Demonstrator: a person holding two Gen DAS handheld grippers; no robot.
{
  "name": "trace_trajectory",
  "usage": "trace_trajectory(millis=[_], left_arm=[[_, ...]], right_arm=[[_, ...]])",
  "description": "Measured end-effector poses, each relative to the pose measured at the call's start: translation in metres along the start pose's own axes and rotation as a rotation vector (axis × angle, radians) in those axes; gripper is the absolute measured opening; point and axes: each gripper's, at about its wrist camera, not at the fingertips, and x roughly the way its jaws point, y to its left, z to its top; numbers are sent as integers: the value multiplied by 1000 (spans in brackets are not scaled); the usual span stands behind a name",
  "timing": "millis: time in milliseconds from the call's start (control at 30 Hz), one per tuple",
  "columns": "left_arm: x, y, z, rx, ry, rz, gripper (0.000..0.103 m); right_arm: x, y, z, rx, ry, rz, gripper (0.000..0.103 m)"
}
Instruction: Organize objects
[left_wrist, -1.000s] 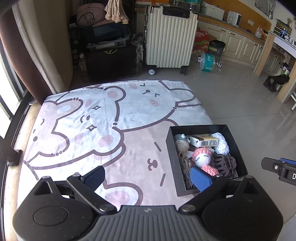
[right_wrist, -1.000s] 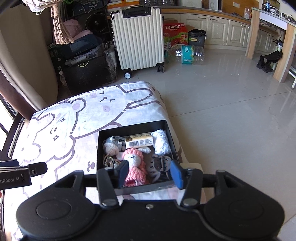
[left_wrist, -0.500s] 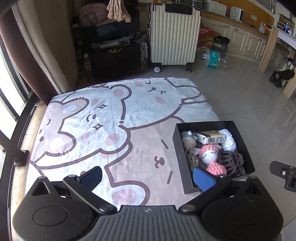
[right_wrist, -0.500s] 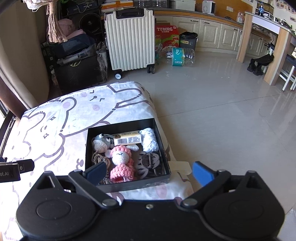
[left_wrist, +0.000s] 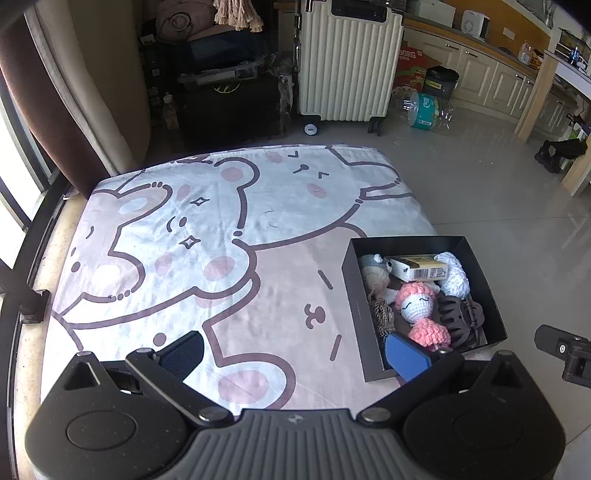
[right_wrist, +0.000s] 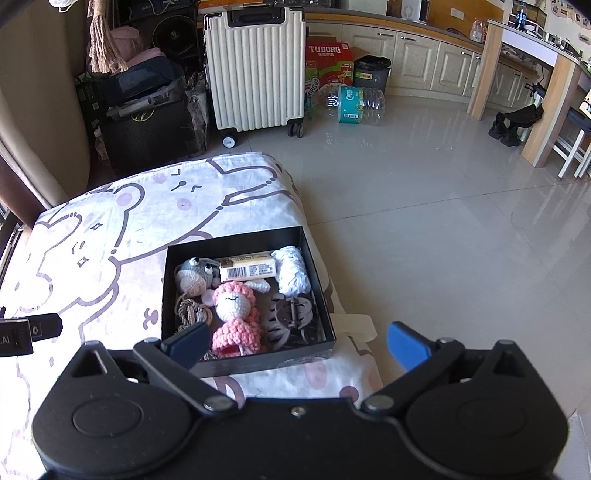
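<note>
Hovering w/ both claws, left claw (left_wrist: 295, 350) & right claw (right_wrist: 297, 341), released, near black box (right_wrist: 242, 363) at bed edge.

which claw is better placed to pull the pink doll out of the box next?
Probably the right claw: open, with the black cardboard box just ahead and the pink crocheted doll nearly centred. The left claw, also open, faces the cartoon bear sheet, box off to its right.

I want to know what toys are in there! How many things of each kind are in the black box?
In the black box:
Crochet dolls: 2, a pink doll and a grey mouse
White knitted bundle: 1
Barcoded carton: 1
Brown hair claw: 1
Woven rope knot: 1
Total: 6 that I can see; more may hide underneath.
</note>
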Motion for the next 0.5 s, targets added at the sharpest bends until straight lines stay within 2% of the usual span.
trace_trajectory(millis=[500], left_arm=[[2,3,0,-1,13,-36,103]], right_arm=[[1,1,0,-2,5,-4,103]])
